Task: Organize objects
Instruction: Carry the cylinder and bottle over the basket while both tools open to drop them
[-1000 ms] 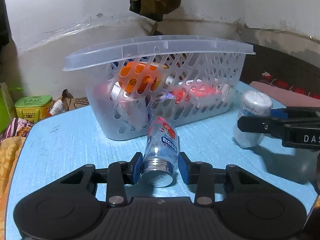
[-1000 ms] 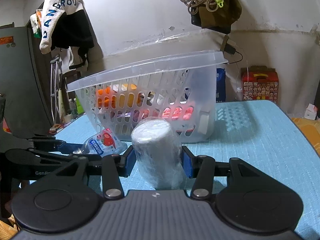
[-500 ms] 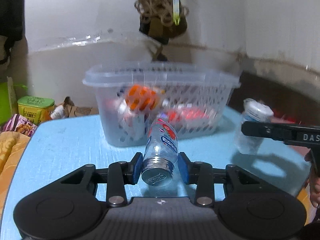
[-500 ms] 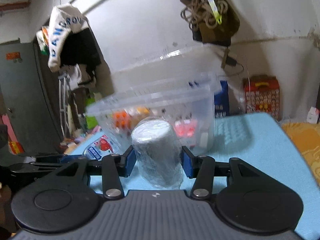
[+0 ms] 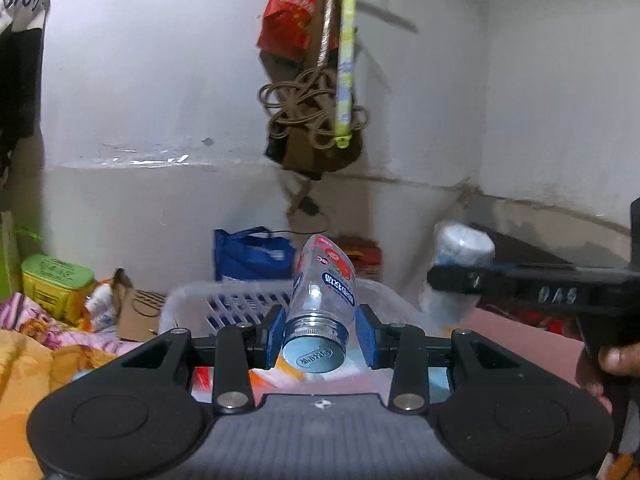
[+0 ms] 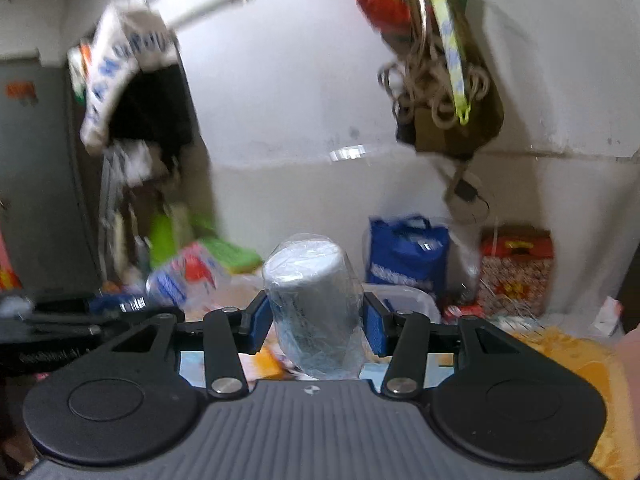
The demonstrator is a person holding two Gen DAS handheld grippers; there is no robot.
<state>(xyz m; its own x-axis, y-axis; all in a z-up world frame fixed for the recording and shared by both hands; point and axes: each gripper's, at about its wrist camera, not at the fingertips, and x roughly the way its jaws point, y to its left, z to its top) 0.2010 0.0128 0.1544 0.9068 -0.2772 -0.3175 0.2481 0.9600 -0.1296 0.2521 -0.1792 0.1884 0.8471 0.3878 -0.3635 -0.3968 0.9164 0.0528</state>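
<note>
My left gripper (image 5: 319, 336) is shut on a small clear bottle (image 5: 323, 300) with a red and blue label and a metal cap, held in the air above the clear slotted basket (image 5: 240, 304). My right gripper (image 6: 316, 320) is shut on a plastic-wrapped white roll (image 6: 314, 304), also lifted over the basket (image 6: 404, 298). The roll and right gripper show at the right of the left wrist view (image 5: 456, 268). The bottle shows blurred at the left of the right wrist view (image 6: 184, 278).
A blue bag (image 5: 252, 254) and a red patterned box (image 6: 516, 268) stand by the wall behind the basket. A green tin (image 5: 56, 284) sits at the left. Ropes and bags (image 5: 316, 120) hang from the wall. Orange bedding (image 5: 24, 364) lies at the left.
Both grippers have risen from the blue table with their objects, from beside the basket to above its rim. The basket has dropped low in both views.
</note>
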